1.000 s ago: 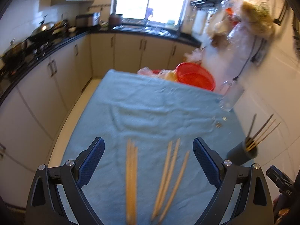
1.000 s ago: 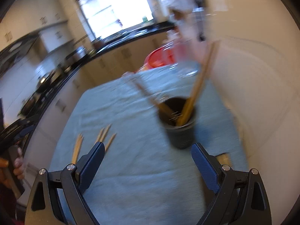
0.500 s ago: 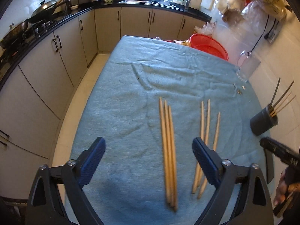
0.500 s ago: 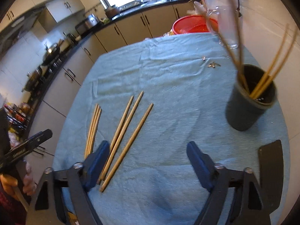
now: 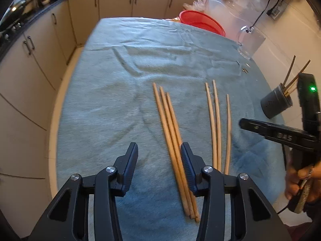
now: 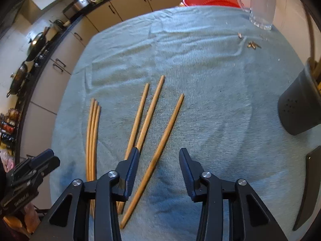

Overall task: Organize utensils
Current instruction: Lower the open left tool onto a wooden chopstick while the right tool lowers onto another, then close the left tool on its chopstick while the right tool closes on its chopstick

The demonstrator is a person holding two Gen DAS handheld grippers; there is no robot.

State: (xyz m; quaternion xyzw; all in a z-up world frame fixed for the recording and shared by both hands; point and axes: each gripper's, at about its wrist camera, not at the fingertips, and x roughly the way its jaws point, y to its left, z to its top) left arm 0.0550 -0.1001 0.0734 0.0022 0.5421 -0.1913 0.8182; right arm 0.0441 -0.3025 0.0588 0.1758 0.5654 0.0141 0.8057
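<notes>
I see both my left gripper (image 5: 159, 160) and right gripper (image 6: 158, 165) parted and empty above the blue cloth (image 5: 104, 104), six chopsticks (image 5: 172, 138) lying near, dark holder (image 6: 299, 108) far right.

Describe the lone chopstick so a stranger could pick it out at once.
On the blue-grey cloth lie two sets of wooden chopsticks. Left is a tight bundle of three, then a close pair. The lone chopstick lies apart, rightmost, nearest the dark holder.
</notes>
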